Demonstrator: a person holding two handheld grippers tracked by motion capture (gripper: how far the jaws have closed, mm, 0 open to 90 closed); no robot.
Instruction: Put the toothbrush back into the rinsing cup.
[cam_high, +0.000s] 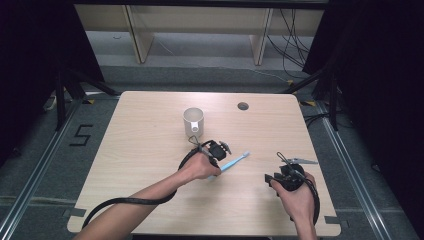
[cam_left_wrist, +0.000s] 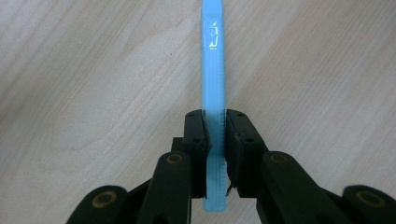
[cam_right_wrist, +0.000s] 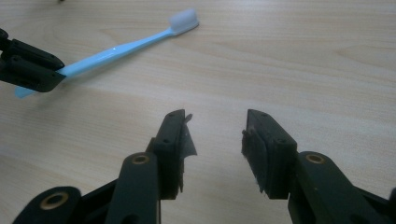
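Left hand-held gripper (cam_left_wrist: 215, 135) clamped on blue toothbrush (cam_left_wrist: 213, 84) (handle end); right hand-held gripper (cam_right_wrist: 217, 135) wide, empty.

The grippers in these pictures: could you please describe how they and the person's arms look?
Both the left gripper and the right gripper are black, with two jointed jaws, brass-coloured pivot pins and dark ribbed pads, frayed on the right one. A black cable trails from the left gripper along the forearm; another loops by the right wrist. A grey plate sits on the right gripper. Forearms are bare, no sleeves in view.
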